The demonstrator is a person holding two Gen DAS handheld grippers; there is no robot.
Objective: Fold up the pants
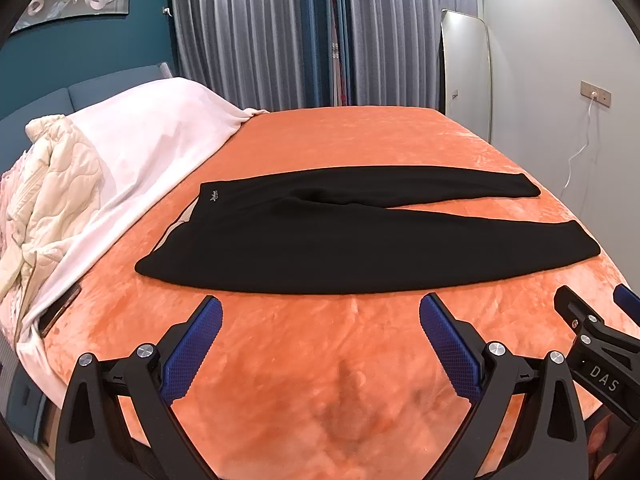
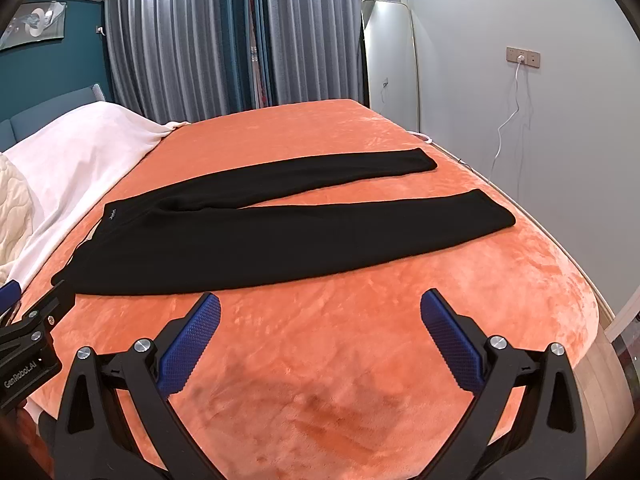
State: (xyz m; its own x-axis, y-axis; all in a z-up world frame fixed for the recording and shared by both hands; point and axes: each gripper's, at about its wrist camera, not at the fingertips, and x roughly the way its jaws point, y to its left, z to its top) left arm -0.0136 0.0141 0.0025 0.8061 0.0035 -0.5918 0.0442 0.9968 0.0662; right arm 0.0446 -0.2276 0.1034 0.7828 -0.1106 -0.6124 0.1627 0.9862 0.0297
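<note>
The black pants point(image 1: 328, 240) lie flat in the middle of the bed point(image 1: 360, 136), waistband toward the white blanket point(image 1: 160, 144) at the head, legs spread toward the foot edge. Your left tongs point(image 1: 320, 336) and right tongs point(image 2: 320, 332) both stand wide open and hold nothing, at the near edge. The cloth looks soft, light and limp; I would pinch waistband and cuff. Nothing blocks the way.

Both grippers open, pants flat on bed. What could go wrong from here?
1. The pants are plain black, so the leg edges may be hard to see; a gripper could pinch only one layer.
2. The orange blanket is plush; a low grasp may catch it too.
3. The legs are splayed apart, so the fold may come out uneven.
</note>
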